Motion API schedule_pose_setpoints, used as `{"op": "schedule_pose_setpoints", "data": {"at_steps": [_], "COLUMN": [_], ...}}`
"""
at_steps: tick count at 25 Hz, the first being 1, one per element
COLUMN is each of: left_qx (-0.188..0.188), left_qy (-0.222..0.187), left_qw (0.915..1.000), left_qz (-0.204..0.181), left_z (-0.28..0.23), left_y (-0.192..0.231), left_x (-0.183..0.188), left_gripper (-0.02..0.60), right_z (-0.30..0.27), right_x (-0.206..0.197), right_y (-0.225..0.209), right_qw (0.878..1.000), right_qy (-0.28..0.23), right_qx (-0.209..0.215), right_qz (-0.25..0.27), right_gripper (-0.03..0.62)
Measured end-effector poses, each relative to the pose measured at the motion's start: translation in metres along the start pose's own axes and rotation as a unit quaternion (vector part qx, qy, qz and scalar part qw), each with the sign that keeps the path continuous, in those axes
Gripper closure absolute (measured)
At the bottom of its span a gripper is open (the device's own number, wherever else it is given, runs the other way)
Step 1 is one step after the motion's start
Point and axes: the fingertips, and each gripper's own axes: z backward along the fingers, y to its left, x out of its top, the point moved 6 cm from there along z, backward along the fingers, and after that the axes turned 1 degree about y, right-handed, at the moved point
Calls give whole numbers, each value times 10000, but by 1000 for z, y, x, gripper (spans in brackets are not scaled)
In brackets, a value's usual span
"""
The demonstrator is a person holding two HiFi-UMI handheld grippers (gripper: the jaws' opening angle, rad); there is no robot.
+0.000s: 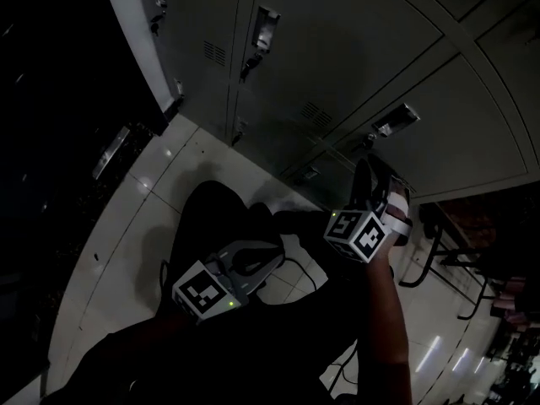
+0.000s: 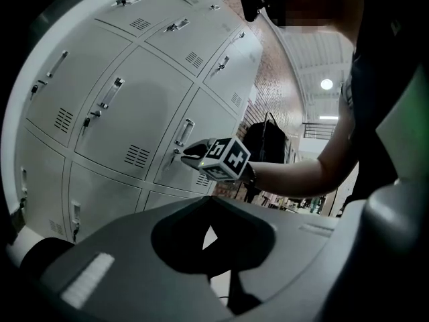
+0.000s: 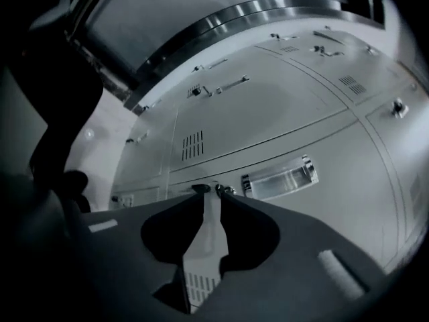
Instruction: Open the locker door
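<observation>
The locker door (image 3: 328, 193) is closed and lies flush with the doors around it. It is in the lower part of the bank of grey lockers, directly in front of the right gripper (image 3: 211, 194). On this door there is a long shiny handle (image 3: 278, 178). In the right gripper view its long axis runs from left to right and rises a little toward the right. In the head view the same handle lies on a diagonal, from lower left to upper right. Just beside the left end of the handle sits a small lock (image 3: 222, 190).

The right gripper points straight at the door, with its tips at the lock. Its jaws are a narrow slit apart and the door surface shows through the slit. I see nothing clamped between them.

The left gripper (image 2: 209, 206) is held low near the person's body, above the tiled floor (image 1: 126, 226) and well apart from the lockers. Its jaws are pressed together at the tips and hold nothing.
</observation>
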Motion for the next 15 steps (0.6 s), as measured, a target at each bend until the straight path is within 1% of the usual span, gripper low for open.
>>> {"op": "schedule_pose_setpoints", "data": {"at_steps": [2,4,7,8,9,10,11,13,15], "left_qx": [12,10,12,19,30,41,48,52,44], "left_qy": [11,8,5,3,-1,-5,-5,-4,0], "left_qw": [10000,10000,10000,10000,10000,10000,10000,10000,10000], "left_qz": [13,16,19,19,22,26,30,26,5], "left_z": [1,1,3,4,5,6,6,7,7], "left_y": [1,2,3,3,3,3,4,4,3], "left_x": [-1,-1,0,0,0,0,-1,-1,-1], "left_gripper": [569,569,569,569,569,569,569,569,569], "right_z": [-11,-23,-38,-41,-42,-43,-42,-39,-34], "right_x": [1,1,1,3,4,6,7,9,9], "right_y": [-3,-5,-3,-1,1,2,2,1,4], "right_qw": [9986,9953,9897,9879,9864,9851,9842,9833,9842], "right_qy": [168,338,533,565,583,593,596,574,535], "right_qx": [-205,-320,-373,-385,-419,-476,-540,-624,-595], "right_qz": [459,855,1278,1390,1481,1541,1576,1608,1578], "right_gripper": [504,487,461,461,473,523,548,553,553]}}
